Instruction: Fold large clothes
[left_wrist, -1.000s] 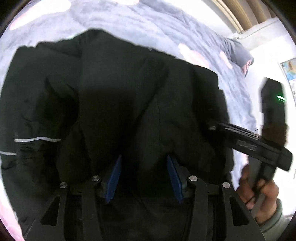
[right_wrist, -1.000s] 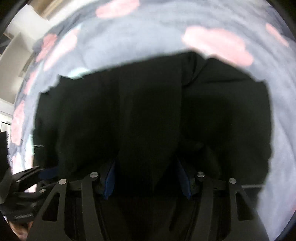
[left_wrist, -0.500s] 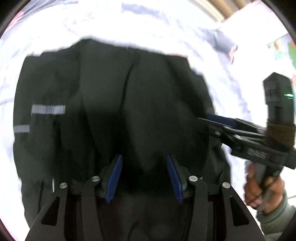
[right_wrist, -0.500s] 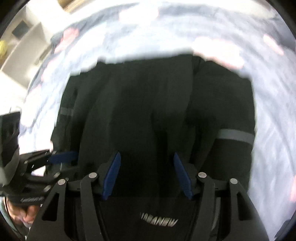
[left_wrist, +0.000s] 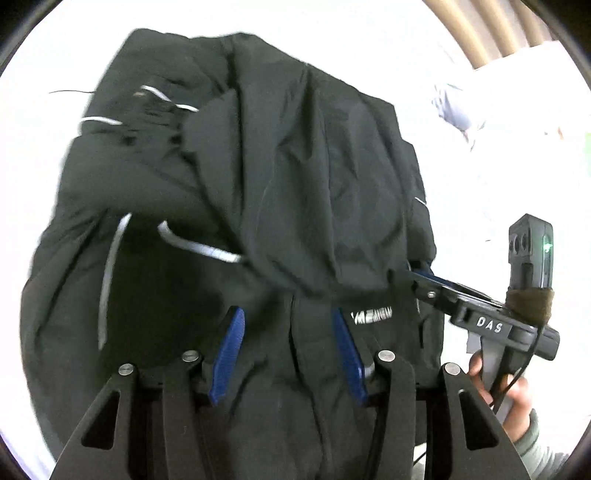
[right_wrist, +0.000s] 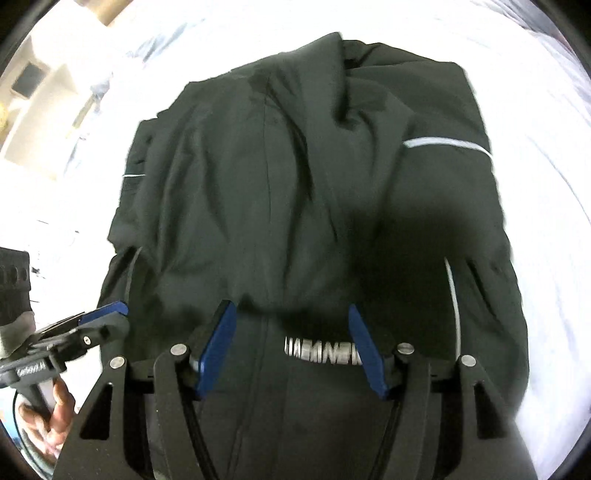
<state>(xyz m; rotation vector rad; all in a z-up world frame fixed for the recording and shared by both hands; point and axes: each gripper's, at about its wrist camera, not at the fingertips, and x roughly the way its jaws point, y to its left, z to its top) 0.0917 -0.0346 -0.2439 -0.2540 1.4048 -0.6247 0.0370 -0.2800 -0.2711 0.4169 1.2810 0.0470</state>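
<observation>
Blue pads come first in my near view: two on the left gripper (left_wrist: 288, 354), two on the right gripper (right_wrist: 291, 350). I read both as parted with nothing pinched; the right one's jaws are opening, and dark cloth lies below the gap rather than between the pads. One black jacket with grey reflective stripes (right_wrist: 295, 177) lies bunched on one pale bedspread (right_wrist: 546, 229), spreading from just under my grippers toward the far side. One white printed logo (right_wrist: 321, 350) shows near the right gripper. I count two hands: the right hand (left_wrist: 506, 395) at the left view's right edge, the left hand (right_wrist: 51, 410) at the right view's left edge. A second ago the fabric filled both gaps; now the logo is uncovered and more bedspread shows around the jacket.
</observation>
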